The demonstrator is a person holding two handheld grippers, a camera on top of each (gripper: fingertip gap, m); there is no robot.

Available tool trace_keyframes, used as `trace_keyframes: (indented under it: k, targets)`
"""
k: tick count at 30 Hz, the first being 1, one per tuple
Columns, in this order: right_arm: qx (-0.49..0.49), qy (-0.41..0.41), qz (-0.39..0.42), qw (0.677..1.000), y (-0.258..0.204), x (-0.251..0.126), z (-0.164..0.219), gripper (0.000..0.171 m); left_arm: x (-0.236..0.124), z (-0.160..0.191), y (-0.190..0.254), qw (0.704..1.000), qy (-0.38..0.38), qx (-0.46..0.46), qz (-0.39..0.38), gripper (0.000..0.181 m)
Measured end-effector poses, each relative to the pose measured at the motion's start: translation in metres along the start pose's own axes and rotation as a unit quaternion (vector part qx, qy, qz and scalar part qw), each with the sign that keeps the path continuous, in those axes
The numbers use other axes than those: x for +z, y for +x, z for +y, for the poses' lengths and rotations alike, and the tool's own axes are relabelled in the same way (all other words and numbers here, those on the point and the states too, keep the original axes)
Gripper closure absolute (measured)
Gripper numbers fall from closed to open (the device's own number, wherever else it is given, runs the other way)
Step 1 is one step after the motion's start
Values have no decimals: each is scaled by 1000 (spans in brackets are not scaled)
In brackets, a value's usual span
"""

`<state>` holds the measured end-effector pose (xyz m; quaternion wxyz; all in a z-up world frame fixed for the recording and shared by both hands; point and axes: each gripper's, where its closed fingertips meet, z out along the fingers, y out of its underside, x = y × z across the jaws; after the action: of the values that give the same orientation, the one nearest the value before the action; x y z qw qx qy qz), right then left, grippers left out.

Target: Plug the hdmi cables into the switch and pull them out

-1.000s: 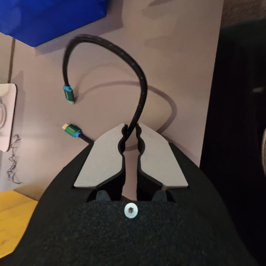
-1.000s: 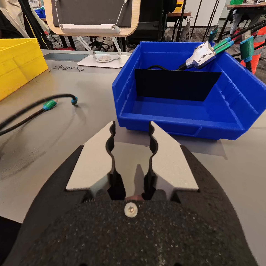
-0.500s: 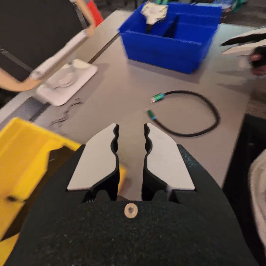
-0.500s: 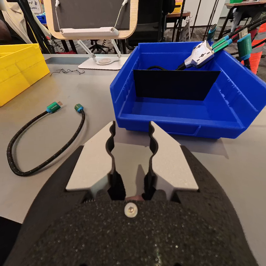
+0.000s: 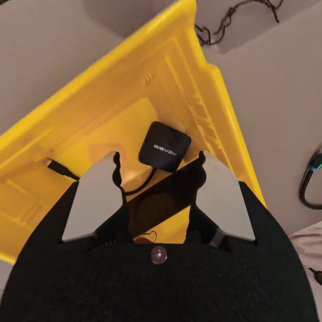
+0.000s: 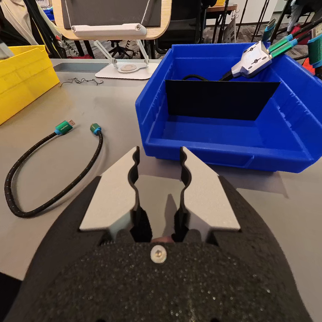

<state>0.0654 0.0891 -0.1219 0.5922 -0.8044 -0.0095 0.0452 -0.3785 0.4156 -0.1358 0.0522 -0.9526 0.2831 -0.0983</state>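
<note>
In the left wrist view my left gripper (image 5: pixel 158 153) is wide open and empty, hovering over the yellow bin (image 5: pixel 108 90). A black square switch (image 5: pixel 164 146) lies in the bin, just beyond and between my fingertips. Its thin lead runs to a black plug (image 5: pixel 57 167). A black braided HDMI cable (image 6: pixel 99 139) with green plugs (image 6: pixel 64 127) lies looped on the grey table, left of my right gripper (image 6: pixel 159 149). The right gripper is open and empty in front of the blue bin (image 6: pixel 226 153). One cable plug also shows in the left wrist view (image 5: pixel 315 165).
A silver adapter (image 6: pixel 250 61) with two green plugs in it rests on the blue bin's back rim. A black divider (image 6: pixel 217 99) crosses that bin. A white stand (image 6: pixel 125 69) and loose dark thread (image 6: pixel 80 81) sit at the back. The yellow bin (image 6: pixel 26 78) stands left. The tips of one gripper are about 55 centimeters away from the tips of the other. The black plug (image 5: pixel 57 167) lies around 11 centimeters away from my left fingertips.
My left gripper let go of the HDMI cable, which now lies on the table. It swung over the yellow bin and opened wide. The right gripper has stayed put.
</note>
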Motion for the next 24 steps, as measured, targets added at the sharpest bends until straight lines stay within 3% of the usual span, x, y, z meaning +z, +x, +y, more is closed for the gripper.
trace_keyframes:
  k: [9, 12, 15, 16, 17, 21, 24]
  targets:
    - [16, 1, 2, 1000, 6, -6, 2, 126, 42, 12, -1, 994, -94, -30, -43, 102]
    - [14, 0, -2, 1000, 4, -7, 2, 126, 47, 16, -4, 993, -102, -52, -33, 94]
    - [12, -1, -4, 1000, 1, -7, 3, 126, 49, 16, -4, 994, -90, -62, -14, 98]
    - [11, -1, -5, 1000, 1, -7, 3, 126, 48, 15, -2, 995, -86, -55, -9, 102]
    - [11, 0, -5, 1000, 1, -8, 3, 126, 48, 14, 3, 996, -80, -47, 7, 119]
    - [9, -2, -5, 1000, 0, -7, 3, 126, 46, 15, 1, 997, -73, -36, 13, 130]
    - [6, -1, -2, 1000, 1, -8, 3, 126, 36, 10, -26, 998, -36, -6, -49, 181]
